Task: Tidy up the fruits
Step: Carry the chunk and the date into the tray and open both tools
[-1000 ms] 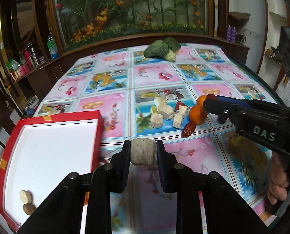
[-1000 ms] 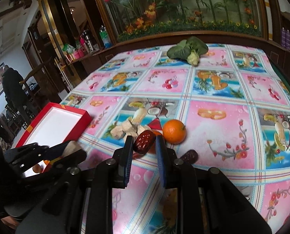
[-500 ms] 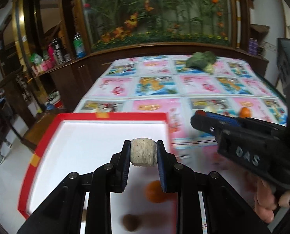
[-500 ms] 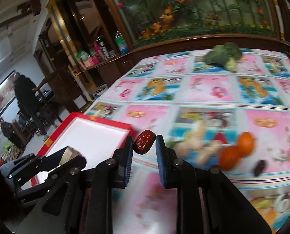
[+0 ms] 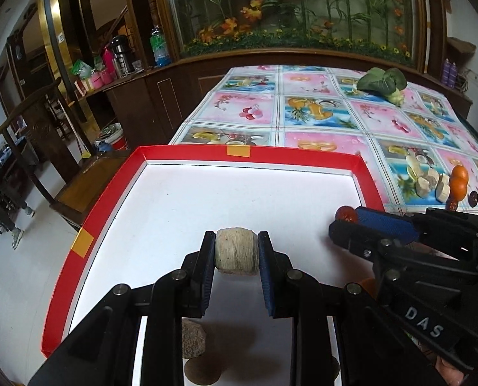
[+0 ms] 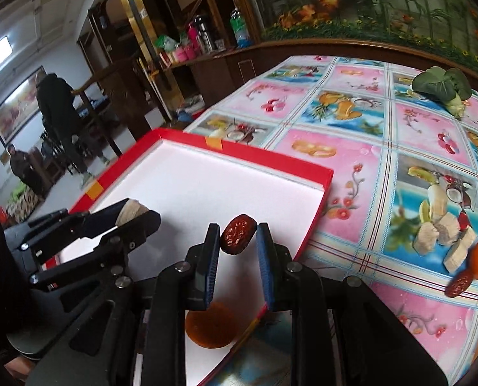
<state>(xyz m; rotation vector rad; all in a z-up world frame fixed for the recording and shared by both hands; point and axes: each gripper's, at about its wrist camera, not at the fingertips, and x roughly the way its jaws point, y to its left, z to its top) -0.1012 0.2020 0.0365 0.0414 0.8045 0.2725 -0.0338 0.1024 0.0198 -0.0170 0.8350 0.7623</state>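
The left hand-held gripper (image 5: 236,255) pinches a pale chunk (image 5: 236,254) and the right hand-held gripper (image 6: 238,240) a red date (image 6: 238,234), both above the red tray (image 5: 116,199); best lower each near its white floor before letting go, clear of the pieces already there.

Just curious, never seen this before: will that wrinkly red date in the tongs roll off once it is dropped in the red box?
Probably not far: the date is oblong and wrinkled, so it should wobble, then settle. The box floor looks flat, and its raised rim would likely stop it.
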